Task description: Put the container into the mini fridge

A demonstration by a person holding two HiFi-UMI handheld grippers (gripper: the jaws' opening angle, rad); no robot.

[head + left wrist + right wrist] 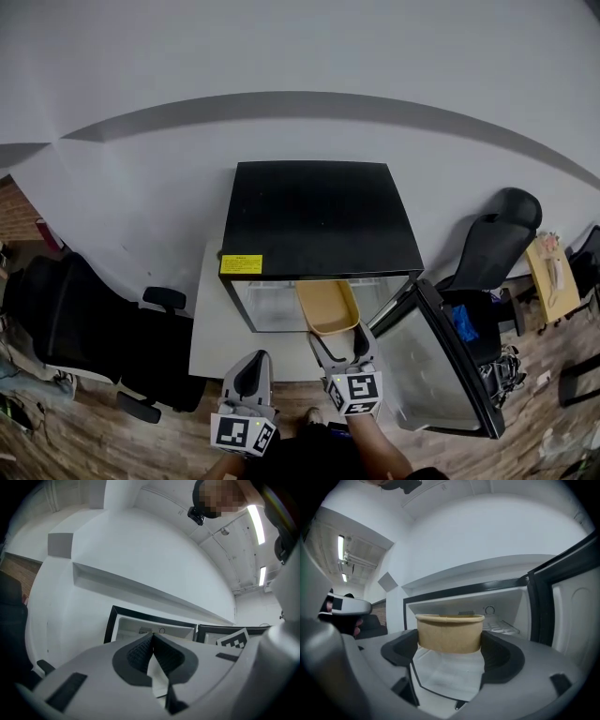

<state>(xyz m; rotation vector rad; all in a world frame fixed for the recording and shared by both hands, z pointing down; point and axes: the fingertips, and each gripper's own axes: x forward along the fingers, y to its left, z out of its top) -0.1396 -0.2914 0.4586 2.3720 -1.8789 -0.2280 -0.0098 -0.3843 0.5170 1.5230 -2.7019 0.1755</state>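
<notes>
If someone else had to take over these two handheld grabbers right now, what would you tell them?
Left gripper: shut, empty, held low in front of the mini fridge.
Right gripper: shut on the tan container, holding it upright at the fridge's open front.
Door: open, on the right.
Done: door open, container in hand.
Left: set the container inside, let go, then probably shut the door.

container (328, 307) before mini fridge (319, 211), door (441, 366) — rightward
</notes>
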